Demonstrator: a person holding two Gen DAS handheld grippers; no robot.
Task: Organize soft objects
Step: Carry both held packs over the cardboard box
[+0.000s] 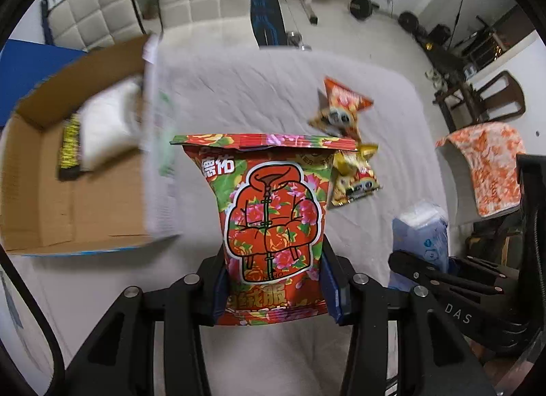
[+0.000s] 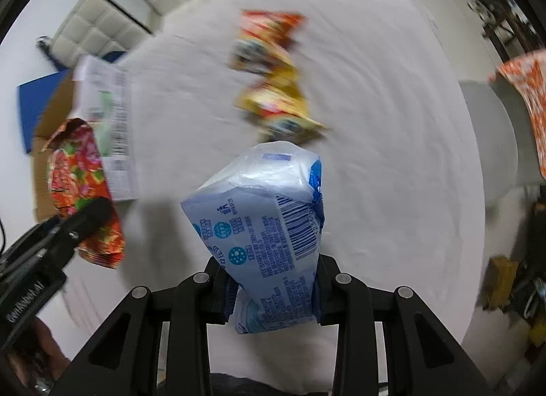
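- A red flowered packet (image 1: 273,222) was held at the lower centre of the left view, clamped between the fingers of the left gripper (image 1: 274,297), above the white cloth (image 1: 259,95).
- A blue-and-white tissue pack (image 2: 262,225) was pinched by the right gripper (image 2: 273,293) at the lower centre of its view.
- Yellow snack bags (image 1: 344,143) lay on the cloth at right of centre.
- A cardboard box (image 1: 44,191) with a white bundle (image 1: 109,123) inside stood at left.

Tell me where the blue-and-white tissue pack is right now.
The tissue pack is clamped in the right tool, lifted above the white sheet, with the yellow snack bags beyond it and the red floral bag to its left.
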